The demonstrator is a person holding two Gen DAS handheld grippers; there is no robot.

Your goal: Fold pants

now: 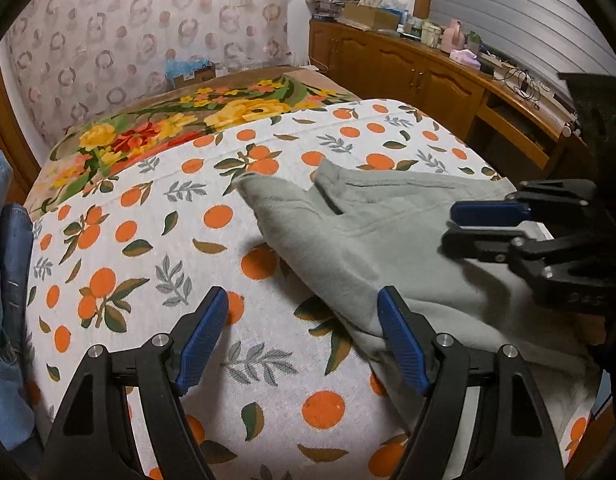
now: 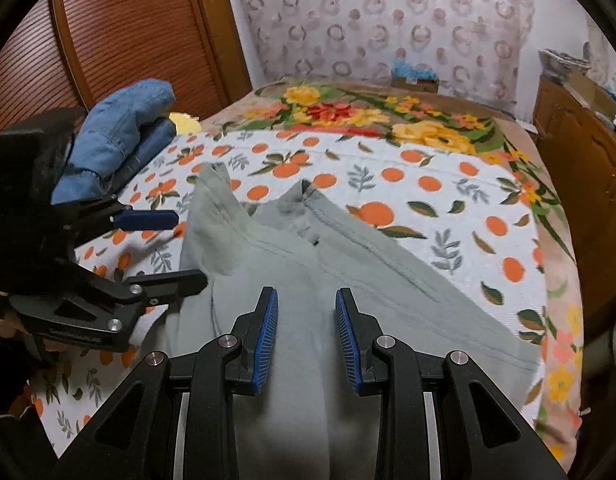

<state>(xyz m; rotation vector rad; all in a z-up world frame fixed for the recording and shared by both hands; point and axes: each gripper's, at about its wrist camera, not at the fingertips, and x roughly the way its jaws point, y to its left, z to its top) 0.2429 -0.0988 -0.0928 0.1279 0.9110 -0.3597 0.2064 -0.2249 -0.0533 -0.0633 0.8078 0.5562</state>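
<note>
Grey pants (image 1: 368, 236) lie crumpled on the orange-print bedspread (image 1: 148, 264), with the waist and pocket opening toward the far side. My left gripper (image 1: 304, 340) is open wide over the bedspread at the pants' left edge, and its right pad (image 1: 402, 346) overlaps the grey cloth. In the right wrist view the pants (image 2: 388, 280) spread under my right gripper (image 2: 306, 340), whose jaws stand partly apart with nothing pinched. The right gripper (image 1: 452, 226) hovers over the pants from the right. The left gripper (image 2: 190, 248) reaches in from the left.
Folded blue jeans (image 2: 120, 132) are piled at the bed's left side. A floral blanket (image 1: 180, 128) covers the far end of the bed. A cluttered wooden cabinet (image 1: 428, 76) runs along the right, and a slatted wooden door (image 2: 128, 28) stands on the left.
</note>
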